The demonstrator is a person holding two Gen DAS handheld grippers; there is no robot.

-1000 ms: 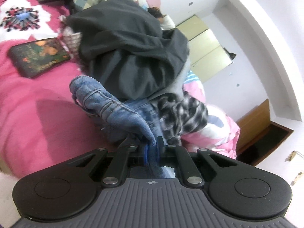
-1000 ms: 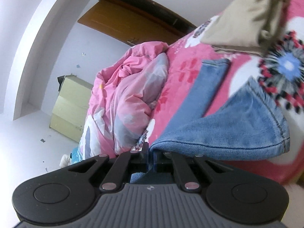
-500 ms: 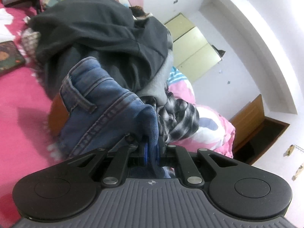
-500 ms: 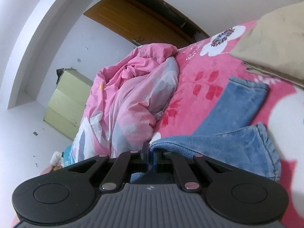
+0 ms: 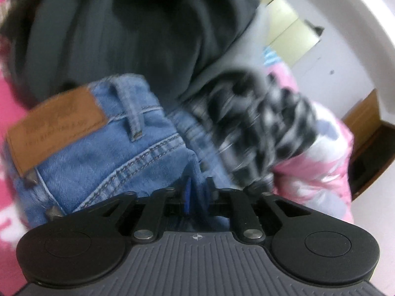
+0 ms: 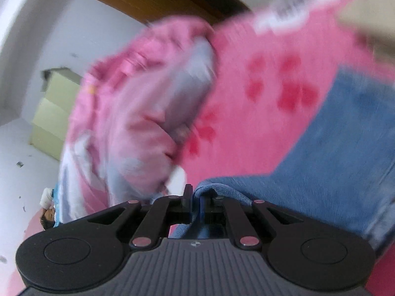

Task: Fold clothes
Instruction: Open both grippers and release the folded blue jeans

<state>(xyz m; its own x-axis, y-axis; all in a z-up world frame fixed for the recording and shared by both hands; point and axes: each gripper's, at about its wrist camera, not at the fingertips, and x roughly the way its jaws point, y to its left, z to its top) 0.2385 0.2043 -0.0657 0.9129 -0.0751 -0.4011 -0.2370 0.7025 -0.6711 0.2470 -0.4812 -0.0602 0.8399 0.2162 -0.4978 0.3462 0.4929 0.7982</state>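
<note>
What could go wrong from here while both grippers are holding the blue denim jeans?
1. The left gripper carries the blue denim jeans right up against the dark grey garment pile and black-and-white checked shirt; they could snag or drag.
2. The right gripper pinches only a thin folded edge, which may slip.
3. Both views are motion-blurred, so alignment is hard to judge.

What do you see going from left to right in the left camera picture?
Pink bedspread → brown leather patch on the jeans → belt loop → black-and-white checked shirt → pink quilt → brown wooden door. The left gripper at the bottom pinches the jeans.
</note>
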